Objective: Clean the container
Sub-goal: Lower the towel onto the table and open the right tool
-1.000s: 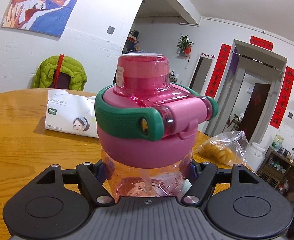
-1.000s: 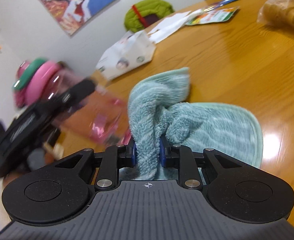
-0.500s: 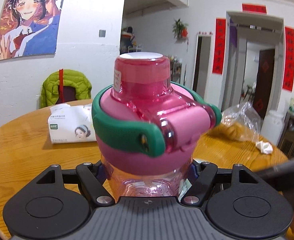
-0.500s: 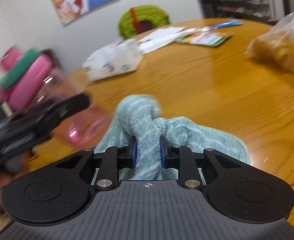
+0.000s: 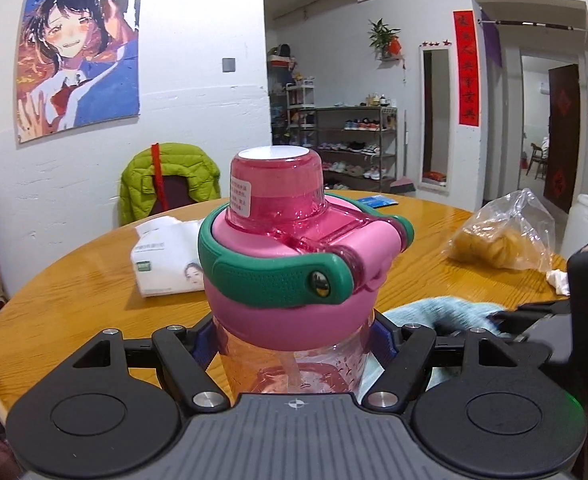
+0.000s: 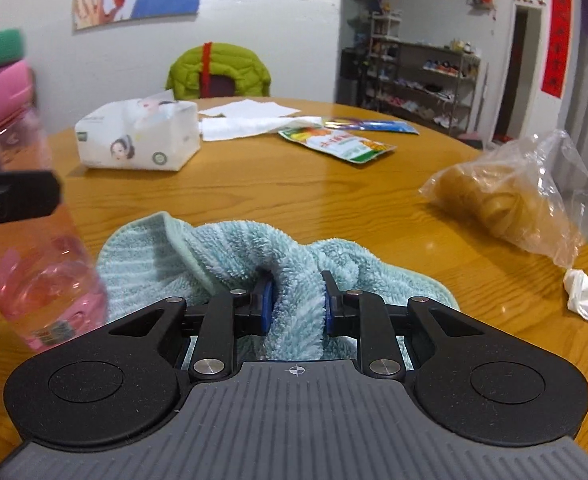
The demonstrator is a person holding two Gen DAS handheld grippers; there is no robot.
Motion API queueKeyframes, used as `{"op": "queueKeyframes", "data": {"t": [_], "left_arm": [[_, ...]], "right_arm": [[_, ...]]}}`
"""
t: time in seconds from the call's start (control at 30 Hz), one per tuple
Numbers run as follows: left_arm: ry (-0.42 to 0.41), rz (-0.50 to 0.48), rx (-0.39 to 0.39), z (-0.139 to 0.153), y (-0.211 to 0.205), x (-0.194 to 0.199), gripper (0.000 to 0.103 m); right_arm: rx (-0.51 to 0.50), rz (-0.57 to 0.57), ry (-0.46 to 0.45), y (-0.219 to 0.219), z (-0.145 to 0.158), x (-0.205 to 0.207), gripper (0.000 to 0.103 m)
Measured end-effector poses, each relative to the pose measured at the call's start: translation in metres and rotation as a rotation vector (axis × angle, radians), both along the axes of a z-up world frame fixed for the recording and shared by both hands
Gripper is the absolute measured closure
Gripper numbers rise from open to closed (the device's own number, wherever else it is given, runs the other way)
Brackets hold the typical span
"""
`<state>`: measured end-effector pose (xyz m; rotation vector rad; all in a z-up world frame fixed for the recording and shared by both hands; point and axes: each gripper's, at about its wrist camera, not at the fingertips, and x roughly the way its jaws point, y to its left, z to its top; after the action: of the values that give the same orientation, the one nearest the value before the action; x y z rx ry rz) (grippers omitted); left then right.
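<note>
While the left gripper (image 5: 294, 344) clamps the pink bottle (image 5: 294, 264) by its clear body just under the lid, holding it upright above the round wooden table (image 6: 294, 196), the right gripper (image 6: 297, 304) pinches a bunched fold of the light blue cloth (image 6: 254, 256), which trails onto the tabletop beside the bottle. Wiping should go best with the cloth pressed flat against the bottle wall and drawn around it, the left grip kept firm so the bottle does not twist. The lid is shut; the bottle looks empty apart from a straw. A clear plastic bag (image 6: 509, 196) nearby holds yellowish food.
</note>
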<state>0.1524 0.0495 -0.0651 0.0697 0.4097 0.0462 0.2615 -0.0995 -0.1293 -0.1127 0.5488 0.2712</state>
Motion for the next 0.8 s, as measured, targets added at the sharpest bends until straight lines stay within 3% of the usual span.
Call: {"op": "queueKeyframes", "data": {"t": [0.13,0.27,0.37,0.4,0.47,0.5,0.6,0.73,0.8], "left_arm": [[0.001,0.034,-0.027,0.000,0.011,-0.002,0.032],[-0.012,0.036,-0.054,0.000,0.015,0.002,0.032],[-0.004,0.027,-0.085,-0.001,0.017,0.005,0.032],[-0.001,0.030,-0.089,-0.001,0.018,0.005,0.031],[0.009,0.029,-0.102,-0.002,0.020,0.003,0.014],[0.013,0.030,-0.105,-0.002,0.021,0.001,0.011],[0.016,0.038,-0.068,-0.002,0.017,-0.013,0.004],[0.019,0.037,-0.039,0.004,0.010,-0.028,0.001],[0.020,0.027,-0.038,0.009,0.008,-0.035,0.001]], "right_arm": [[0.064,-0.066,0.038,-0.017,0.000,0.008,0.079],[0.381,-0.107,0.192,-0.041,-0.003,0.021,0.070],[0.499,-0.110,0.234,-0.040,-0.007,0.024,0.070],[0.505,-0.110,0.237,-0.037,-0.008,0.025,0.070],[0.443,-0.107,0.213,-0.025,-0.008,0.027,0.065],[0.418,-0.106,0.199,-0.022,-0.007,0.024,0.065],[0.379,-0.099,0.148,-0.020,0.002,0.012,0.044],[0.379,-0.073,0.082,-0.025,0.023,-0.012,0.009],[0.365,-0.034,0.051,-0.026,0.036,-0.022,0.001]]}}
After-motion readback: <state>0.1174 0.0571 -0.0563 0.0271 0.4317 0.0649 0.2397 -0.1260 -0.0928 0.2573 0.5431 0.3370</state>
